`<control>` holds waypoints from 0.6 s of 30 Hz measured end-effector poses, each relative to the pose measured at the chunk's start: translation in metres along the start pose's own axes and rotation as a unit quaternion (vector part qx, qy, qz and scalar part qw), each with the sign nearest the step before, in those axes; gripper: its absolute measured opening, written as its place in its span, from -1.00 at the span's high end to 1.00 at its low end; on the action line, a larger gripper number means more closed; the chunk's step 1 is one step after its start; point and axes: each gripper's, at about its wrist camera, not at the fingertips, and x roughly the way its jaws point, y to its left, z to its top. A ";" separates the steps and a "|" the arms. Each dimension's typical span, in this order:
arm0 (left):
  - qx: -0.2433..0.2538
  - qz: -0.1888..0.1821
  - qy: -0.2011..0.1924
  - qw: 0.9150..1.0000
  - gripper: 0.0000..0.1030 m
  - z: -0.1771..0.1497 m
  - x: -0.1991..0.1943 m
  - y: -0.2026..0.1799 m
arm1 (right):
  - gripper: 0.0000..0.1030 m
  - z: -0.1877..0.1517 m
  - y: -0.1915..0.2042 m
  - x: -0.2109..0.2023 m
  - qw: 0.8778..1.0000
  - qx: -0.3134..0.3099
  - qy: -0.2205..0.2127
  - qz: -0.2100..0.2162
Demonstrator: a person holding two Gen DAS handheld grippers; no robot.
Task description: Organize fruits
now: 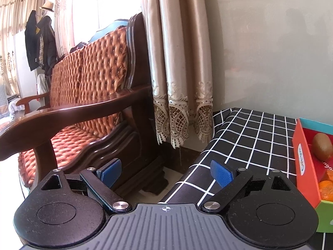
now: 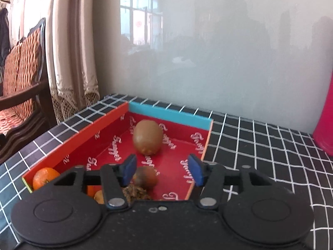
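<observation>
Right wrist view has the right gripper (image 2: pixel 162 171) hanging over the near end of the red box (image 2: pixel 87 134), jaws parted with nothing pinched. A small dark fruit (image 2: pixel 145 178) sits between the blue pads, close to the left one, and I can't tell if it's touching. It looks released, lying on the box floor.

Farther back in the box is 1 kiwi (image 2: pixel 148 136), roughly in the middle, apart from everything else. An orange (image 2: pixel 44 177) sits in the near left corner.

Handling guesses: the kiwi looks light and firm-ish with fuzzy skin, so probably not slippery, but squeeze hard and it'll bruise. I'd take it across its short width at the fattest part. The orange should be tougher and rounder, so grip it across the middle. The small dark fruit looks wrinkled and maybe soft, so go easy.

Left wrist view: the left gripper (image 1: pixel 165 171) is wide open and empty, hovering off the left edge of the checked tablecloth (image 1: pixel 249 137), with the box cut off at the right.

Hard to make out: a crumbly brown clump (image 2: pixel 136 193) behind the gripper body, plus 2 orange bits near the orange, mostly hidden. A pink thing (image 2: pixel 325 120) at far right is cropped.
</observation>
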 end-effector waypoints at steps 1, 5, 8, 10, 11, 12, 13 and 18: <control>0.001 -0.004 -0.001 1.000 -0.79 0.000 -0.002 -0.002 | -0.66 0.000 -0.003 -0.004 1.000 0.000 -0.007 -0.014; 0.001 -0.025 -0.009 1.000 -0.79 0.003 -0.011 -0.014 | -0.80 0.003 -0.029 -0.019 0.999 0.029 -0.024 -0.027; 0.002 -0.044 -0.019 0.999 -0.80 0.004 -0.022 -0.026 | -0.80 0.004 -0.053 -0.034 0.997 0.054 -0.044 -0.045; 0.001 -0.060 -0.022 0.998 -0.88 0.003 -0.031 -0.036 | -0.83 0.002 -0.070 -0.045 0.994 0.071 -0.055 -0.059; 0.003 -0.069 -0.025 0.997 -0.91 0.002 -0.038 -0.042 | -0.88 0.000 -0.079 -0.052 0.993 0.081 -0.061 -0.065; 0.002 -0.076 -0.029 0.997 -0.95 0.000 -0.044 -0.047 | -0.93 -0.003 -0.084 -0.059 0.992 0.087 -0.065 -0.070; 0.002 -0.087 -0.031 0.996 -0.98 0.000 -0.052 -0.053 | -1.00 -0.008 -0.088 -0.066 0.991 0.091 -0.068 -0.075; 0.008 -0.140 -0.053 0.989 -1.00 0.001 -0.097 -0.090 | -1.00 -0.034 -0.098 -0.111 0.987 0.092 -0.072 -0.110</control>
